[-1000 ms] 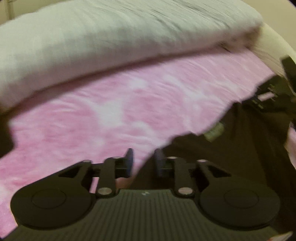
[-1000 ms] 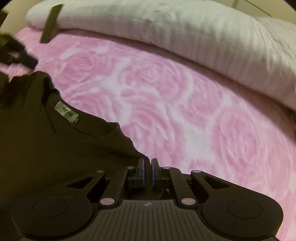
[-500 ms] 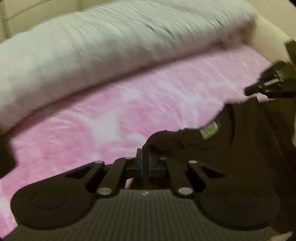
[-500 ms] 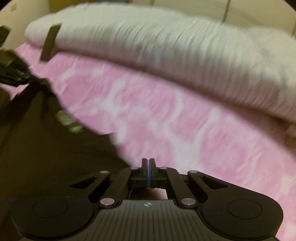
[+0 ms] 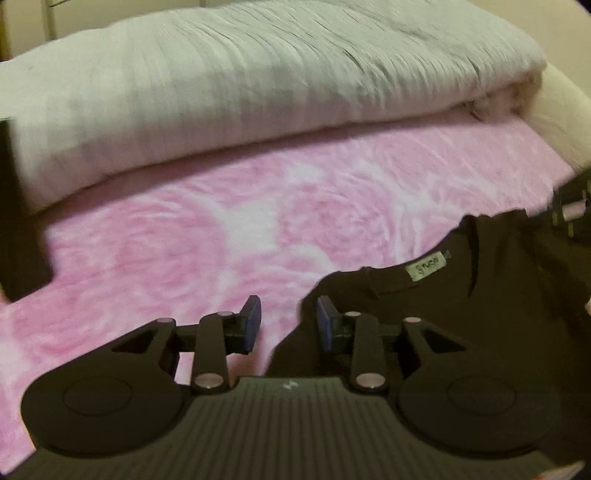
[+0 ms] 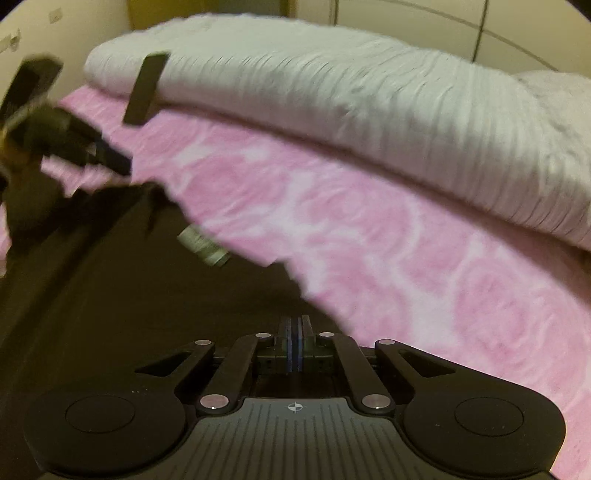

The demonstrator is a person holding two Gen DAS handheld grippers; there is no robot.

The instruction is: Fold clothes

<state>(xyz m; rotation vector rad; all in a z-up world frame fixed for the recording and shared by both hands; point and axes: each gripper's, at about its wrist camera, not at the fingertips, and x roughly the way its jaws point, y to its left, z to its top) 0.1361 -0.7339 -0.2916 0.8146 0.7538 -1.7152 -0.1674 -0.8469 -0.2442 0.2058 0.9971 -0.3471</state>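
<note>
A black shirt (image 5: 461, 306) with a pale neck label (image 5: 427, 266) lies on the pink rose-patterned bed cover (image 5: 221, 240). My left gripper (image 5: 288, 321) is open, with the shirt's shoulder edge at its right finger. In the right wrist view the shirt (image 6: 129, 295) fills the lower left, its label (image 6: 203, 245) showing. My right gripper (image 6: 294, 345) is shut on the shirt's fabric. The left gripper (image 6: 74, 136) shows at upper left of that view. The right gripper (image 5: 570, 210) shows at the right edge of the left wrist view.
A thick rolled white quilt (image 5: 258, 81) lies across the far side of the bed, also in the right wrist view (image 6: 351, 103). A cream bed frame edge (image 5: 561, 110) is at far right. A wall (image 6: 406, 14) stands behind.
My left gripper, open a second ago, shut on the shirt's shoulder half a second ago and has now opened again. My right gripper stays shut on the shirt.
</note>
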